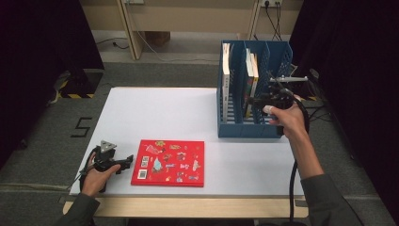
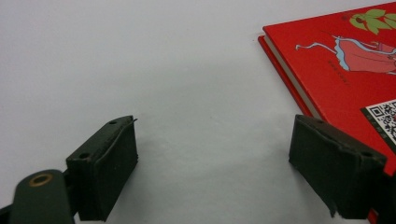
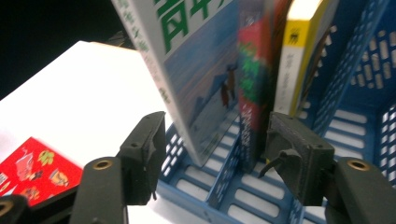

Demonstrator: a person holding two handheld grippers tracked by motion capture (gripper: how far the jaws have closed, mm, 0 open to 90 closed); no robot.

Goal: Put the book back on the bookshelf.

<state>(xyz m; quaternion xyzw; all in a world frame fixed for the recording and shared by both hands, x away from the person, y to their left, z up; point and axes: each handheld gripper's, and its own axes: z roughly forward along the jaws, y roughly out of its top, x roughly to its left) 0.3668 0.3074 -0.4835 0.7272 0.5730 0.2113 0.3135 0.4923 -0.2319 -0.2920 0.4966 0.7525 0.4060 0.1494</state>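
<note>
A red picture book [image 1: 168, 162] lies flat near the front of the white table [image 1: 160, 113]; its corner also shows in the left gripper view as the red book [image 2: 345, 70]. My left gripper [image 1: 126, 164] rests just left of it, open [image 2: 219, 168], with bare table between the jaws. A blue file rack [image 1: 251, 127] stands at the back right and holds upright books [image 1: 251, 82]. My right gripper [image 1: 258, 100] is at the rack's front, open [image 3: 219, 158]. Beyond its jaws stand a leaning light-blue book [image 3: 196, 79], a red-and-green spine [image 3: 254, 84] and a yellow-and-white book [image 3: 299, 51]; neither pad touches them.
The rack has three compartments: one book [image 1: 226, 80] stands in the left one, and the right one [image 3: 359, 116] looks bare. A wooden table edge [image 1: 188, 207] runs along the front. Dark curtains close both sides, and cables lie on the floor behind.
</note>
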